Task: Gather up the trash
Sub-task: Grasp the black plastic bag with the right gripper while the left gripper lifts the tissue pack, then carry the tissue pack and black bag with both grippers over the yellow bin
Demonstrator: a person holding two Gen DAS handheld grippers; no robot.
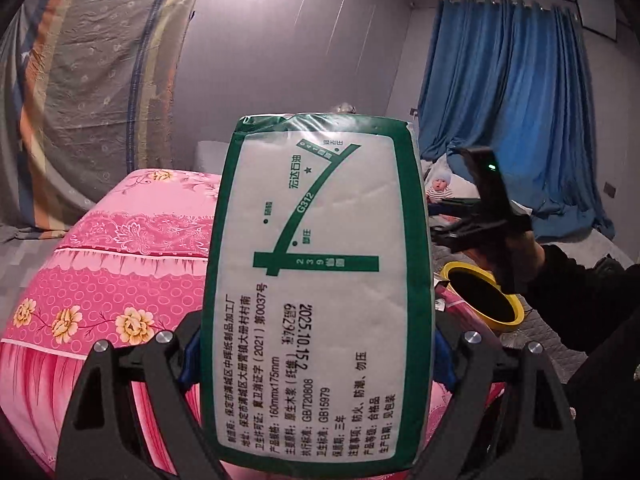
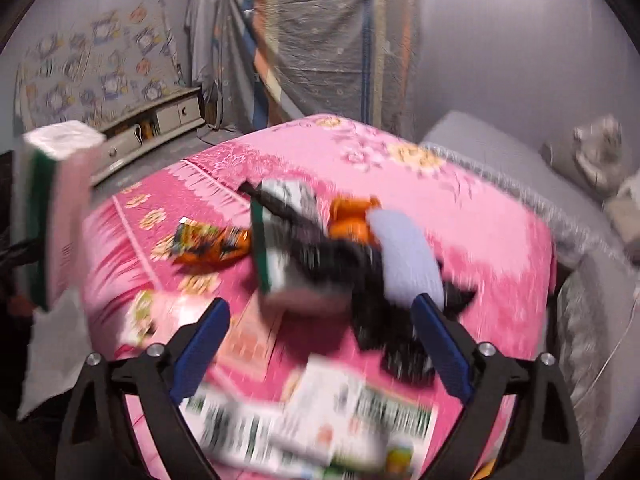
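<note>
Left tool (image 1: 316,344) has the tissue pack (image 1: 316,280) clamped between its blue pads, long axis standing upright and filling the near view; in the right wrist view that same pack shows at far left, raised above the bed's edge. Just right of it and lower, the yellow-rimmed bin (image 1: 484,300) sits mouth-up, so my read is the pack needs to travel right and down to drop in, with the right tool's body hanging close above that route. Over to the right tool (image 2: 320,336): jaws spread wide, nothing between them, hovering over the pink bed (image 2: 480,220). Nearest beneath it lies a white printed wrapper (image 2: 320,420), then straight ahead a heap of black bag and packaging (image 2: 312,256), blurred, with an orange snack packet (image 2: 208,246) off to its left. The right hand is plainly the nearer one for that heap. Open bedcover beyond, grey bedding along the right edge.
</note>
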